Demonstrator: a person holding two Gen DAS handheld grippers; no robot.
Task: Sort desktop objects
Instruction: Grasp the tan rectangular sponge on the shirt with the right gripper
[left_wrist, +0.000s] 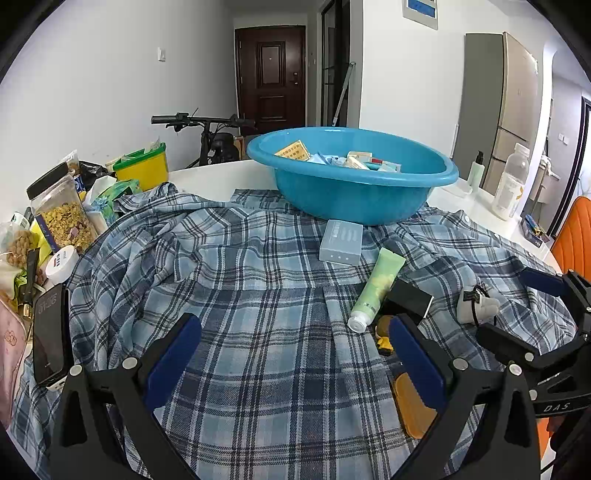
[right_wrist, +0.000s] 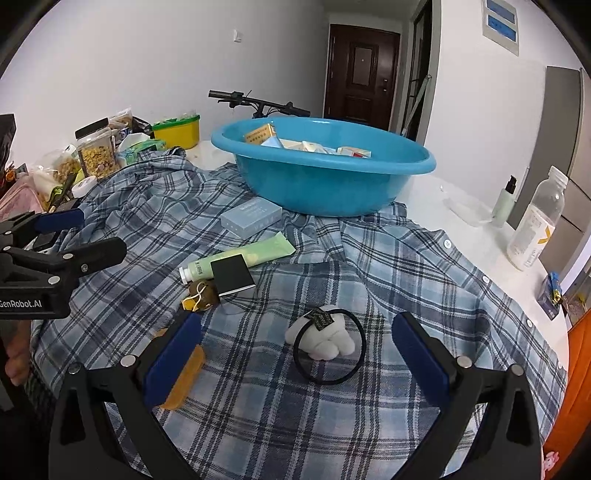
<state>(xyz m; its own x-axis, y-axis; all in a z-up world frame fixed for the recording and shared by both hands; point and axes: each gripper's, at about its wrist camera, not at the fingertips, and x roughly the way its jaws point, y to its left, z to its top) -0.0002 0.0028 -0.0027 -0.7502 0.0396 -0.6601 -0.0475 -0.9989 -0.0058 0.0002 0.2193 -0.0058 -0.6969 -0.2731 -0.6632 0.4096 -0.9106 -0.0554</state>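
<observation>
White bench under a rumpled blue plaid shirt, round blue plastic basin at the far side already holding small boxes. We have both grippers spread wide, holding nothing. The white plush hair tie with black elastic loop lies dead ahead between our right gripper fingers; the left gripper faces bare cloth, so right is nearer.

A blue-and-white plaid shirt covers the white table. The basin is bright turquoise. The flat box is pale grey-blue, the tube mint green with a white cap. A black card overlaps the tube. The plush charm is white on a black hair tie. The comb is amber. The tub is yellow with a green lid.
</observation>
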